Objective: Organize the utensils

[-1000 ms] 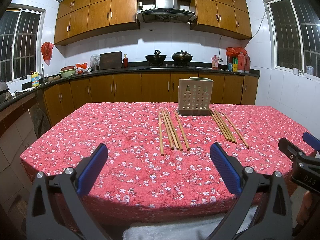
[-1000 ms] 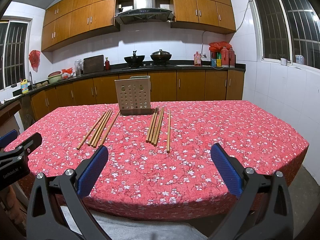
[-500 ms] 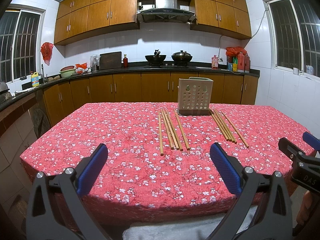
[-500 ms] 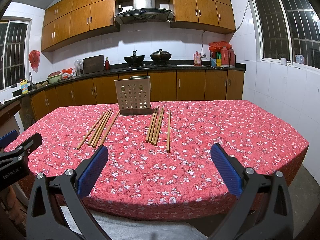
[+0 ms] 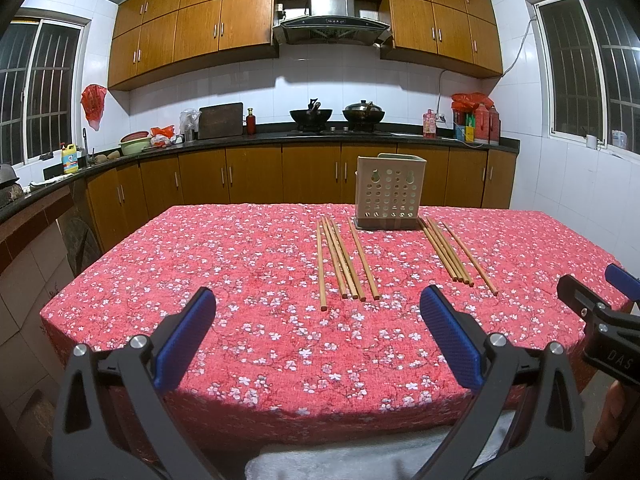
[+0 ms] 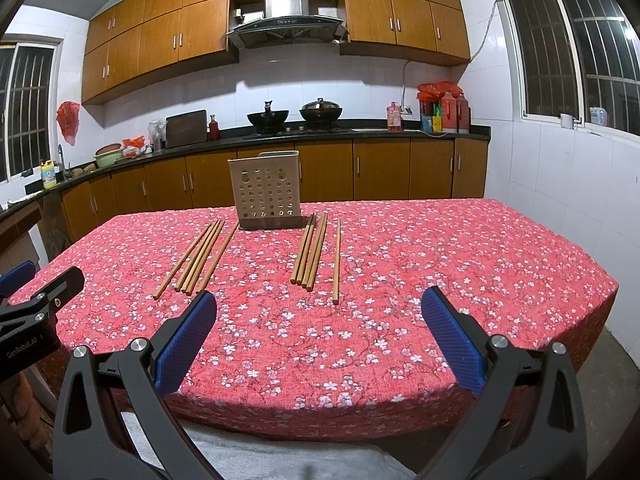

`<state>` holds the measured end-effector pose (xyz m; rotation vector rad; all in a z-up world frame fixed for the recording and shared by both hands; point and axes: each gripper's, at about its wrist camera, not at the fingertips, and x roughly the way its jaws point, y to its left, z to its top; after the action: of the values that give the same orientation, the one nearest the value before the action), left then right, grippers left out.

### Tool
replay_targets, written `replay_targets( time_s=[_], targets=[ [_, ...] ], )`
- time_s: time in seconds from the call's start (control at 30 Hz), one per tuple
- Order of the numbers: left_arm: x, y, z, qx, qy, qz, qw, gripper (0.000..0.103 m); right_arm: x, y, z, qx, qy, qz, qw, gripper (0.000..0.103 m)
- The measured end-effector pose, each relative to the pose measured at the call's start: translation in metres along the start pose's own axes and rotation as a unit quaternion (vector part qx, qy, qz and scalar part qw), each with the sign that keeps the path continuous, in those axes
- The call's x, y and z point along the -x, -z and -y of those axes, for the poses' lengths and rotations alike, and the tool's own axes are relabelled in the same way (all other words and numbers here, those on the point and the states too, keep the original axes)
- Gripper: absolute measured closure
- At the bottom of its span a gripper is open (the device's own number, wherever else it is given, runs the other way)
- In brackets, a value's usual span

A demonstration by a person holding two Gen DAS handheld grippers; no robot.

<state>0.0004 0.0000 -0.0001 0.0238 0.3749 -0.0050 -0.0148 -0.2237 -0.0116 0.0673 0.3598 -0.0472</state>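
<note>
nothing's moved since 1 s ago: left tongs [image 5: 318,322] & right tongs [image 6: 319,322] both gape wide, empty, short of chopsticks [image 5: 346,258] on worktop [image 5: 224,264].

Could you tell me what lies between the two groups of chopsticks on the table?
In the left wrist view, the perforated utensil holder stands at the far end between the left chopsticks and the right chopsticks; nearer, only bare tablecloth.

Left tongs [image 5: 318,316] and right tongs [image 6: 319,316]: black frames, blue ribbed pads [image 5: 448,336], silver screws [image 5: 137,342]. White lettering "GenRobot.AI" is seen on one body.
</note>
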Motion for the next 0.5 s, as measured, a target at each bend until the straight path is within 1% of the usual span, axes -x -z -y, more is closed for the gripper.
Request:
replay_targets(
  time_s=[0.5],
  targets=[
    [-0.0012, -0.0001, 0.0004, 0.000, 0.000, 0.000, 1.0000, 0.004, 0.0008, 0.0002, 0.0002, -0.001, 0.000, 0.000, 1.000, 0.002]
  ],
)
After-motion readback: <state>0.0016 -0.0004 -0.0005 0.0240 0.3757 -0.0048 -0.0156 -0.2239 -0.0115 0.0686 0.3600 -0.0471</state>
